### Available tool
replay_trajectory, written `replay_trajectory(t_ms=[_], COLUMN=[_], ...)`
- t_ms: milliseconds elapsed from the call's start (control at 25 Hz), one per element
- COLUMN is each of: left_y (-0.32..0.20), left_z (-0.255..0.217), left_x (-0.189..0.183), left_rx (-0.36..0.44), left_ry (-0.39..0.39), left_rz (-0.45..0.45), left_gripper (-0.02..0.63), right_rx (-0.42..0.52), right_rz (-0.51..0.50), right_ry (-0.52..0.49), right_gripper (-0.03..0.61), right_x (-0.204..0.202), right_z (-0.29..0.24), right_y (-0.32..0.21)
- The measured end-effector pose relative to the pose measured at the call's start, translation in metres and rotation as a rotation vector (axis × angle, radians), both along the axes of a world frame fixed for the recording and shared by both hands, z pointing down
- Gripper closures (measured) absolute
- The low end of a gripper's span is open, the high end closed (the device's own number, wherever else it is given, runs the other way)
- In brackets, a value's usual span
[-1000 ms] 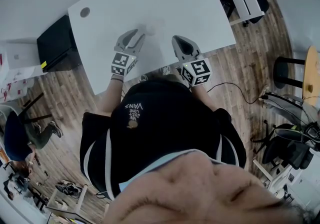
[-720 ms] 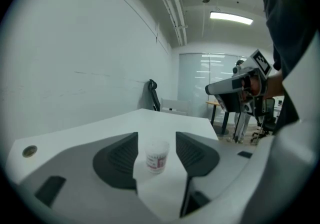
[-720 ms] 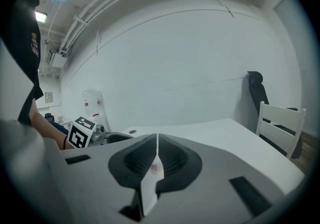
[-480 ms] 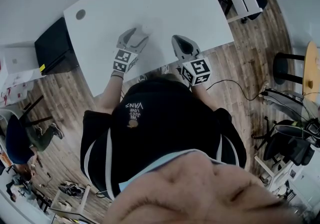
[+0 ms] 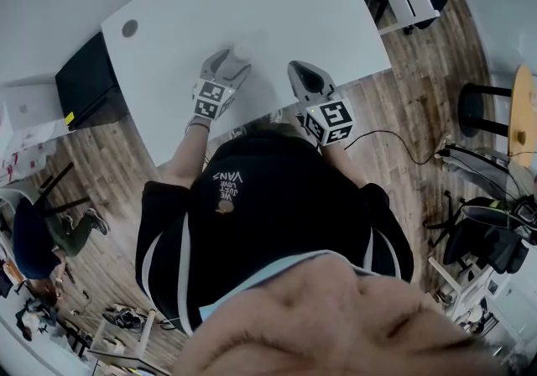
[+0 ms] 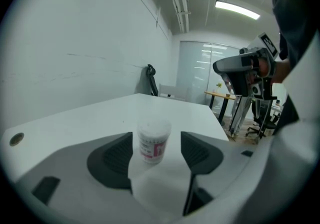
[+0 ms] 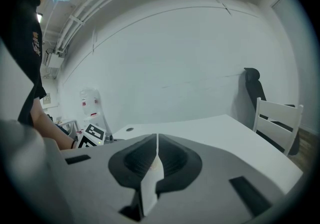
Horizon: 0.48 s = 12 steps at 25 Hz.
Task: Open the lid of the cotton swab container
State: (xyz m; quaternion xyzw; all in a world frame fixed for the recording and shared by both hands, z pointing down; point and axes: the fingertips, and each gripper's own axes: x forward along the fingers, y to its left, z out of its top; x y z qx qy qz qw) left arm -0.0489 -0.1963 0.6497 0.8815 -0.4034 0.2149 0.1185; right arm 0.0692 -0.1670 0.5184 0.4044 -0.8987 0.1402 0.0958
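Left gripper (image 6: 156, 138) is opening, the container (image 6: 153, 143) upright between its jaws. Right gripper (image 7: 156, 140) is pressed together, empty.

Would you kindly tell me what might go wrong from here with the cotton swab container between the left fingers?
1. The fingers of the left gripper are opening, with the cotton swab container standing free between them, nearer one finger. A nudge could tip it on the table.
2. The right gripper is shut and empty. If it works the lid while nothing holds the container, the whole container may slide or lift.
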Motion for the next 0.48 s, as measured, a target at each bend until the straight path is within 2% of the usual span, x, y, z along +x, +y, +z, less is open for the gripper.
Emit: replay_trajectory(t_ms=[480], left_y=[-0.015], left_z=[0.028], left_x=[0.005], left_rx=[-0.039], left_ry=[-0.036], left_rz=[-0.001], left_gripper=[0.337], right_rx=[-0.029], right_rz=[0.025], right_ry=[0.008], right_gripper=[0.565], right_x=[0.01], right_z=[0.011], right_y=[-0.004])
